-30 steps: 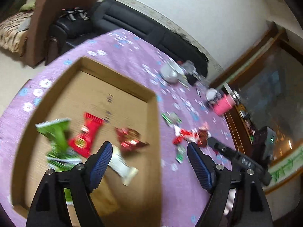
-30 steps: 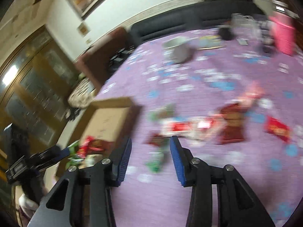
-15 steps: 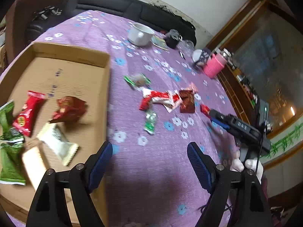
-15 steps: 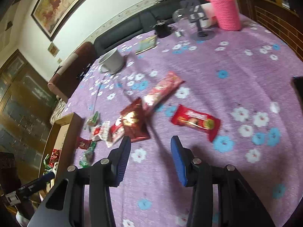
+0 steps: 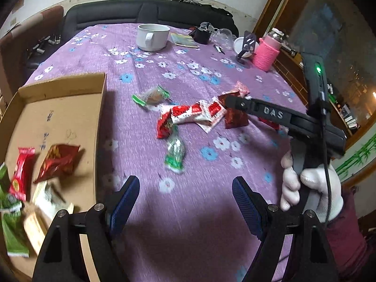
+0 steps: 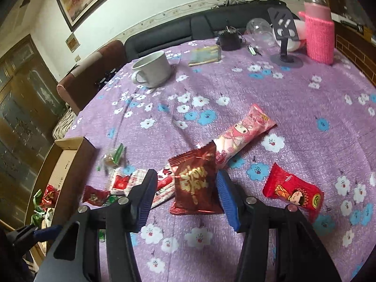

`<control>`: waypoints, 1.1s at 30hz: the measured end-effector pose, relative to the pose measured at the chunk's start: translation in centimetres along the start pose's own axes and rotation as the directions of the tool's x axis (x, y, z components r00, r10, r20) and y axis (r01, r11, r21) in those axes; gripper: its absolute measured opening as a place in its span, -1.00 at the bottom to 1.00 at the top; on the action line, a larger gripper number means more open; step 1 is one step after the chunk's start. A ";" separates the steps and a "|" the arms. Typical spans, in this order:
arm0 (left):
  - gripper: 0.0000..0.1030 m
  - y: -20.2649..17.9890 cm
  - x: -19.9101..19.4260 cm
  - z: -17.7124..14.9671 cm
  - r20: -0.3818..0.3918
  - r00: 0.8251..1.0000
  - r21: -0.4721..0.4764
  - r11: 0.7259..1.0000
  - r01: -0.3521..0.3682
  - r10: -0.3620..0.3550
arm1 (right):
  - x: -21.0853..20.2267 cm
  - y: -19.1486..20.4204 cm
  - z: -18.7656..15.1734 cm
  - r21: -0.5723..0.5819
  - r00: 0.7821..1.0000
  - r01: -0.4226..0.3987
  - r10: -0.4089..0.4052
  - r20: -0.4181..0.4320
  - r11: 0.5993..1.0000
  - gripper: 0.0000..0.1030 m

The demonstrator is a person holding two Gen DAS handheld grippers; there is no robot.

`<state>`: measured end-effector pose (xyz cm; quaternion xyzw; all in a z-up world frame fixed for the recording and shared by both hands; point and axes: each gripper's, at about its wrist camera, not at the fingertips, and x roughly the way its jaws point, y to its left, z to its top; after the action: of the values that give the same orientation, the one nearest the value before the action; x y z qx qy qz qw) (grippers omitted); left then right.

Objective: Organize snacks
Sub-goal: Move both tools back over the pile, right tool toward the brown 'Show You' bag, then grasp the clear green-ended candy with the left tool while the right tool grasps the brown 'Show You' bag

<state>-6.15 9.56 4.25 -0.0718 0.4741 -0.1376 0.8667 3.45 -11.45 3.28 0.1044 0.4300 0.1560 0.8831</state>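
Note:
Snack packets lie scattered on the purple flowered tablecloth (image 5: 192,211). My right gripper (image 6: 185,178) is open, its fingers on either side of a dark red foil packet (image 6: 195,183). A pink packet (image 6: 244,134) and a bright red packet (image 6: 293,192) lie near it. My left gripper (image 5: 185,188) is open and empty above the cloth, just short of a green packet (image 5: 175,152). A cardboard box (image 5: 58,117) at left holds several packets, among them a dark red one (image 5: 58,159). The right gripper also shows in the left wrist view (image 5: 229,101).
A white mug (image 5: 152,36), a pink-sleeved bottle (image 5: 266,54), a phone stand (image 6: 284,35), a glass bowl and small items stand at the table's far side. A black sofa (image 5: 145,14) and a brown chair are beyond. The box wall (image 5: 99,122) rises left of the snacks.
Both grippers moved towards the loose snacks. The left one swung right, away from the box. The right one came down to straddle the dark red packet.

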 end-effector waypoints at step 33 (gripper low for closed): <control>-0.57 0.4 0.7 1.8 0.089 0.991 0.015 0.995 -0.097 0.095 | -2.4 -1.9 -0.2 0.047 0.997 -0.025 0.022 0.080 0.999 -0.36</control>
<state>-4.19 9.75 4.57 -0.0468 0.4370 -0.0969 0.8930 2.19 -14.07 4.32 0.1369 0.3969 0.1517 0.8948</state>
